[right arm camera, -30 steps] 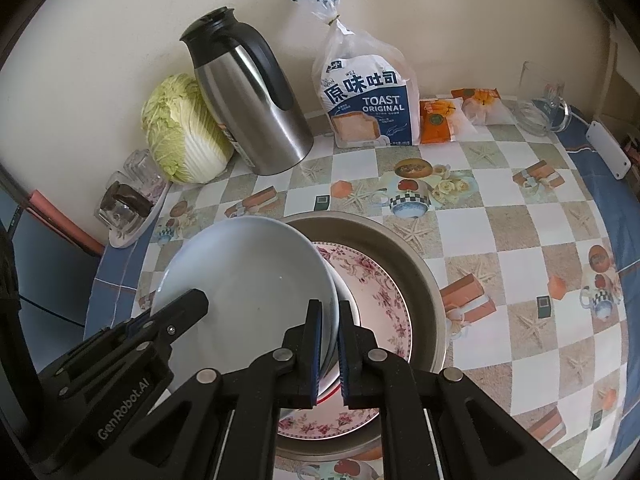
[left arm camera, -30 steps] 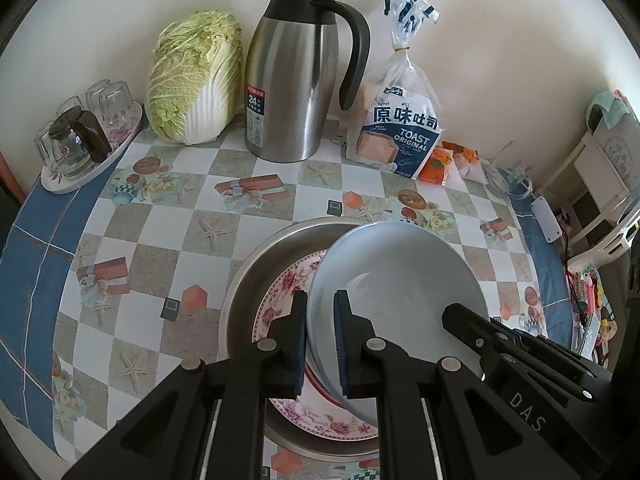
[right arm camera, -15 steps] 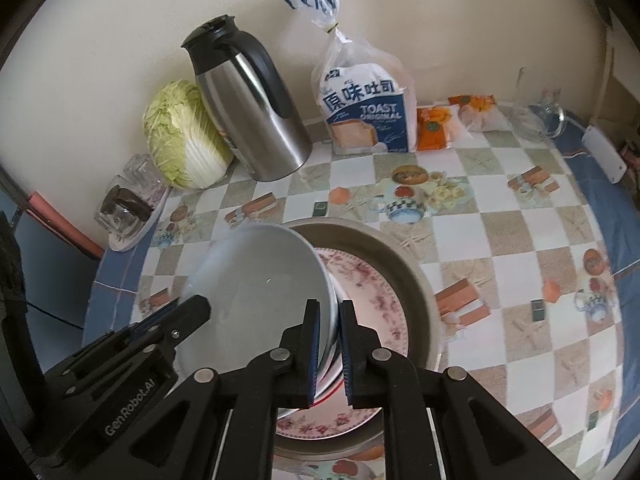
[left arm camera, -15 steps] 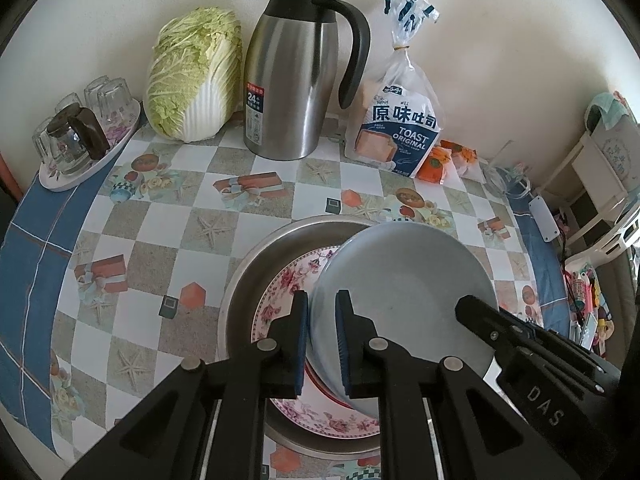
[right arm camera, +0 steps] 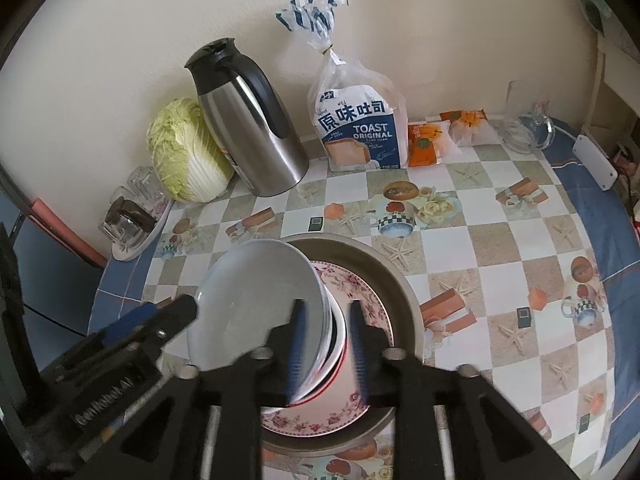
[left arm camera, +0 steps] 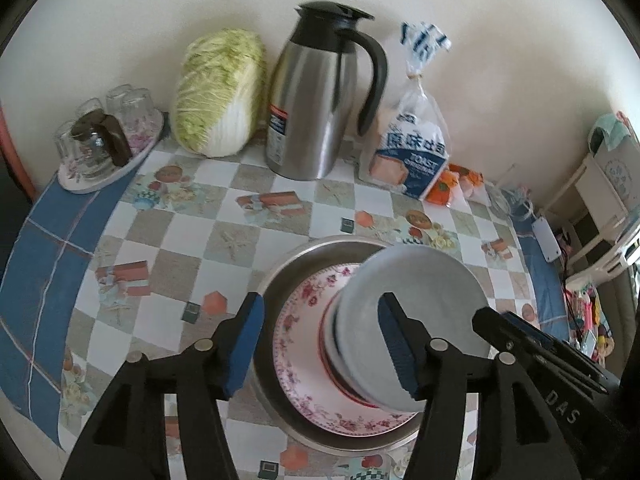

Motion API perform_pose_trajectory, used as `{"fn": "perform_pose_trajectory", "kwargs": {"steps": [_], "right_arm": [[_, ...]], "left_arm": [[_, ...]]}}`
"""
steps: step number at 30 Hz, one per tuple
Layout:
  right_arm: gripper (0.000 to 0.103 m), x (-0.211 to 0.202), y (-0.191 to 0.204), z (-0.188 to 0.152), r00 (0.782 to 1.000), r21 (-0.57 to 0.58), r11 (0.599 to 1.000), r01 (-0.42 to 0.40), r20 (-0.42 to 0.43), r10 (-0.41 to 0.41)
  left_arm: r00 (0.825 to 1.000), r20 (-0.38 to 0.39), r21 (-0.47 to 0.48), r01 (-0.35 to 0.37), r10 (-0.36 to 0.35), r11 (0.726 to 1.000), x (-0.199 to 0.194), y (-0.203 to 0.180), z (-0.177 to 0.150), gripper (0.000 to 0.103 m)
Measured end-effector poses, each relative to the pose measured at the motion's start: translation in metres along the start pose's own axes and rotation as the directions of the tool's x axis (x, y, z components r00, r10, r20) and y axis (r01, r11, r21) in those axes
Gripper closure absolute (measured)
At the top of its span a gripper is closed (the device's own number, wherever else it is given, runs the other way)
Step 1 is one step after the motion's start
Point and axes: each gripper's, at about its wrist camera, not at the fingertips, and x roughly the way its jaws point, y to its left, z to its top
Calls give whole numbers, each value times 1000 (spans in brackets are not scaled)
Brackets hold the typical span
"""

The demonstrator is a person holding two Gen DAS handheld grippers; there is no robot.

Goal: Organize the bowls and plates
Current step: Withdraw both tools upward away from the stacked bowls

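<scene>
We're at the release step: the plain white round bowl (left arm camera: pixel 416 312) sits tilted on a small stack of bowls on the pink-flowered plate (left arm camera: pixel 304 344), all inside the round grey metal basin (right arm camera: pixel 384 280) near-centre on the checked tabletop (left arm camera: pixel 168 240). Left tool (left arm camera: pixel 320 344) jaws have just been opening, now wide apart w/ the bowl's left rim between them, pads not pressing. Right tool (right arm camera: pixel 326 344) jaws also just been opening, narrower gap, blurred, straddling the bowl's right rim; no clamp that we can see. Bowl looks not fully nested yet, leaning up on its left side. Next, in our view: back both tools off w/o clipping the rim, check the bowl settles flat, then look for the next dish.
</scene>
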Motion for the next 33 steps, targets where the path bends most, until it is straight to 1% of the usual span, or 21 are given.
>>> {"fn": "perform_pose_trajectory", "kwargs": {"steps": [1, 2, 3, 5, 6, 7, 8, 11, 13, 14, 17, 21, 24, 26, 30, 33], "right_arm": [[56, -1, -1, -1, 1000, 2, 1000, -1, 2, 1], [51, -3, -2, -2, 1000, 9, 1000, -1, 6, 1], [43, -5, -3, -3, 1000, 15, 1000, 0, 10, 0], [42, -8, -5, -7, 1000, 24, 1000, -2, 16, 1], [38, -9, -6, -10, 1000, 29, 1000, -3, 16, 2], [33, -9, -7, -12, 1000, 31, 1000, -2, 17, 2], [30, -9, -9, -16, 1000, 33, 999, -1, 21, 0], [18, -7, -11, -30, 1000, 15, 1000, 0, 15, -1], [4, -7, -12, -40, 1000, 2, 1000, 11, 21, -11], [1, -7, -13, -44, 1000, -1, 1000, 20, 21, -20], [0, -9, -17, -56, 999, -6, 1000, 28, 36, -28], [0, -11, -21, -71, 997, -14, 999, 53, 51, -52], [0, -10, -24, -81, 996, -18, 997, 73, 49, -72], [0, -11, -26, -86, 996, -15, 997, 78, 50, -77], [0, -12, -28, -93, 996, -22, 996, 83, 46, -82], [0, -11, -29, -94, 996, -28, 996, 85, 41, -84]], "left_arm": [[1000, 7, -6, -7, 7, 1000, -2, 2, -1, 26], [1000, 16, -12, -18, 18, 1000, -5, 5, -3, 23], [999, 21, -14, -24, 24, 1000, -6, 8, -5, 19], [999, 34, -23, -40, 41, 999, -10, 13, -8, 15], [997, 45, -30, -54, 56, 998, -12, 17, -12, 10], [996, 54, -34, -69, 71, 997, -14, 20, -14, 8], [995, 59, -36, -83, 85, 996, -16, 22, -16, 7], [992, 51, -44, -116, 119, 992, -18, 31, -28, 7], [991, 41, -44, -123, 125, 991, -18, 34, -35, 7], [991, 40, -43, -124, 126, 991, -19, 36, -39, 7], [989, 44, -36, -143, 144, 989, -25, 38, -51, 7], [984, 59, 9, -167, 166, 986, -28, 35, -68, 7], [981, 36, 39, -194, 193, 980, -24, 32, -80, 7], [975, 26, 58, -222, 221, 973, -22, 29, -87, 7], [965, 26, 86, -261, 260, 961, -20, 25, -95, 7], [962, 22, 92, -272, 271, 958, -19, 25, -97, 7]]}}
